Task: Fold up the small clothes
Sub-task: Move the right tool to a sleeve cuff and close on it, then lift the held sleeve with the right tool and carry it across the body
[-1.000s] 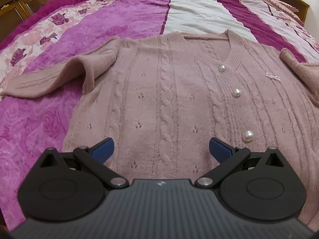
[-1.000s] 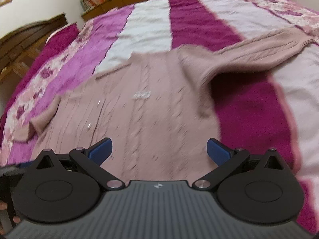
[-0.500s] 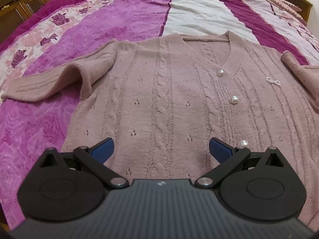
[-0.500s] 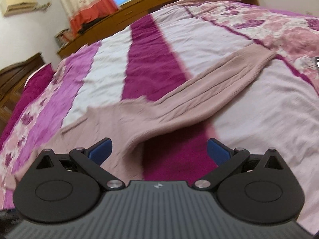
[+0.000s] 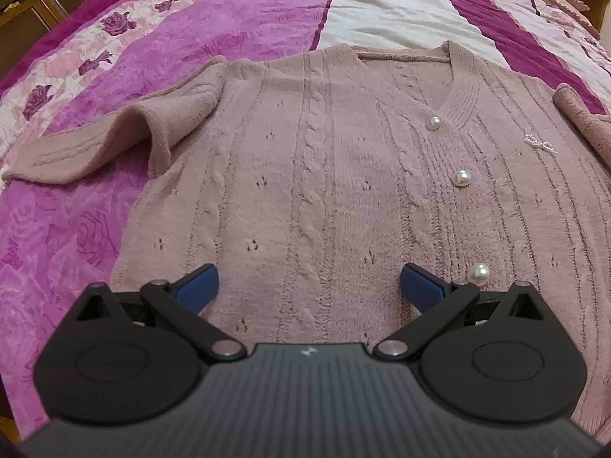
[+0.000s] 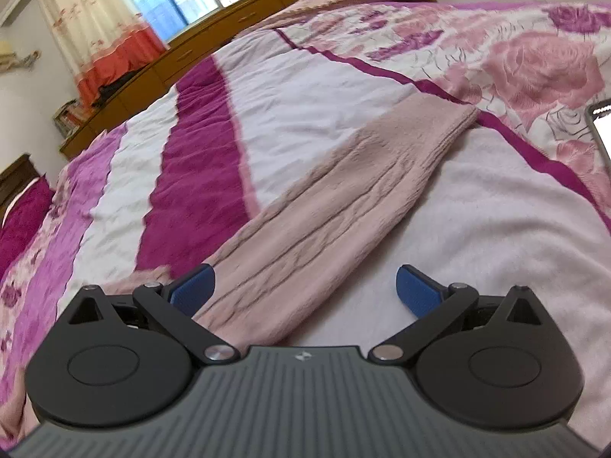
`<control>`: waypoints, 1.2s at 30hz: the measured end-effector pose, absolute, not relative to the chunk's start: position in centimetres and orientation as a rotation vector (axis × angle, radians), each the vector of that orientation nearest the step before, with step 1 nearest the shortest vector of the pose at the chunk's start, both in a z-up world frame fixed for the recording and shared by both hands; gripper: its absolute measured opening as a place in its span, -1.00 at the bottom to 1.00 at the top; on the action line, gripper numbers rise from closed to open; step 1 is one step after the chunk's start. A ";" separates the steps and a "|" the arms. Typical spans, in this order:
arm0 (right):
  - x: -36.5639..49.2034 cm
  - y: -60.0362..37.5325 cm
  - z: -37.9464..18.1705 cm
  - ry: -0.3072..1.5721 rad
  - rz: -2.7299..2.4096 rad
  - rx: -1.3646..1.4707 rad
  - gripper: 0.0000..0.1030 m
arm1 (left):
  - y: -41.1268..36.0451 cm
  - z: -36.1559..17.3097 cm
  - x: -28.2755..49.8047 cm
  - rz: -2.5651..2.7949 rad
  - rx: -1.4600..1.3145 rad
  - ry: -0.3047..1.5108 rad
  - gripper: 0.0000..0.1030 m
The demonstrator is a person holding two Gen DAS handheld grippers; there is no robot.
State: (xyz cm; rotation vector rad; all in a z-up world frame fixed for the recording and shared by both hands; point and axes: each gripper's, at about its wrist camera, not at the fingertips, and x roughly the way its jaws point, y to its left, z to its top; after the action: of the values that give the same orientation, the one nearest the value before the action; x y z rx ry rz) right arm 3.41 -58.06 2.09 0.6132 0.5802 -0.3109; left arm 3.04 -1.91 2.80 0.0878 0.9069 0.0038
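A dusty-pink knitted cardigan (image 5: 324,175) with pearl buttons (image 5: 461,178) lies flat, front up, on the bed. Its left sleeve (image 5: 95,145) stretches out to the left with a fold at the shoulder. My left gripper (image 5: 308,286) hovers open over the cardigan's lower body, nothing between its blue pads. In the right wrist view the cardigan's other sleeve (image 6: 336,206) runs diagonally up to its cuff (image 6: 454,122). My right gripper (image 6: 303,288) is open just above this sleeve, with the sleeve passing near the left pad.
The bed carries a striped cover (image 5: 244,34) in magenta, white and rose print. A phone (image 6: 601,126) lies at the right edge of the right wrist view. Wooden cabinets (image 6: 214,30) and a curtained window (image 6: 114,34) stand beyond the bed.
The right gripper swung from the cardigan's body to the right sleeve and came in close over it. The left gripper stayed over the lower body, shifting only slightly.
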 end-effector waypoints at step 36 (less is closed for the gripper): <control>0.9 -59.5 6.3 0.276 -0.376 0.520 -0.81 | -2.4 1.5 3.2 0.044 0.092 0.922 1.00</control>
State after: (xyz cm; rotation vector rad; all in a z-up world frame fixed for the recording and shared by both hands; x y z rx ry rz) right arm 0.90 -59.50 6.33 0.5199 0.2759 -0.3756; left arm 3.23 -2.37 1.52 0.0922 0.9222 0.0442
